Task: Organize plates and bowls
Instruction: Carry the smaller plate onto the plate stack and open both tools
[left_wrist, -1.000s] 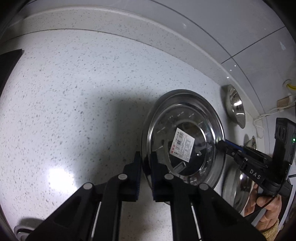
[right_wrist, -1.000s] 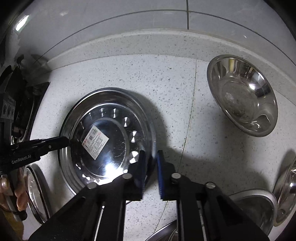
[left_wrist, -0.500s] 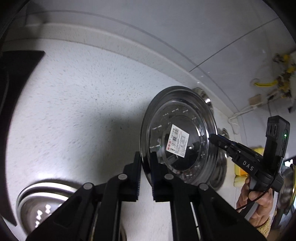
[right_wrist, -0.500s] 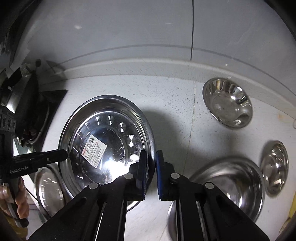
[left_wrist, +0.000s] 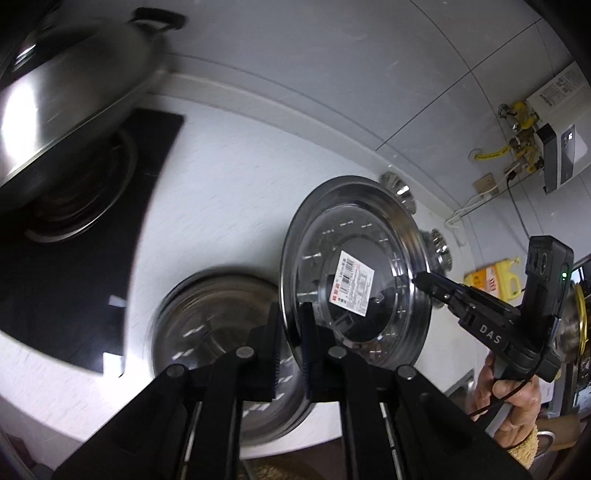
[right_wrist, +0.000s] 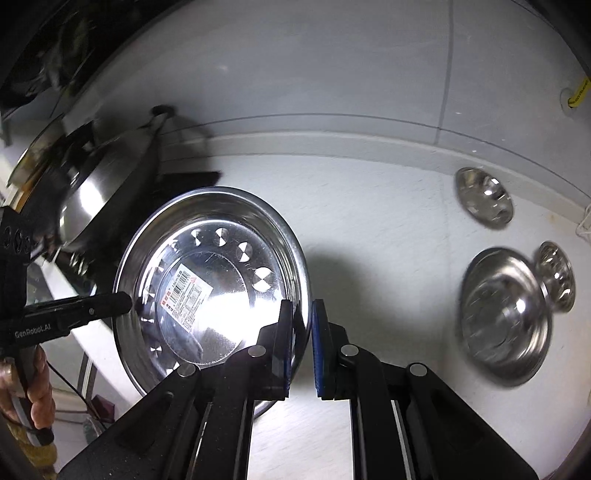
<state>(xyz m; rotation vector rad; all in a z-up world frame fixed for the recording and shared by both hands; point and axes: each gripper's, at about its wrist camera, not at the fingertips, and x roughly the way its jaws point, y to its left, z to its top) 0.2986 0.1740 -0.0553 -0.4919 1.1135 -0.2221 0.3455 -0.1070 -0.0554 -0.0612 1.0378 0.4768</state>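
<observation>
Both grippers are holding one steel plate (right_wrist: 207, 280) in the air above the white speckled surface (right_wrist: 369, 221). The left gripper (left_wrist: 290, 343) is pinching the plate's rim with its jaws pressed together on it, and the right gripper (right_wrist: 299, 343) is pinching the opposite rim in the same way. The plate is carrying only a barcode sticker (right_wrist: 184, 291) in its middle. Below it, a second steel plate (left_wrist: 221, 332) is lying on the surface beside a black cooktop (left_wrist: 74, 258), where a wok (left_wrist: 66, 92) is sitting. To the right, a larger bowl (right_wrist: 506, 314) and two small bowls (right_wrist: 484, 195) are standing, all looking empty.
</observation>
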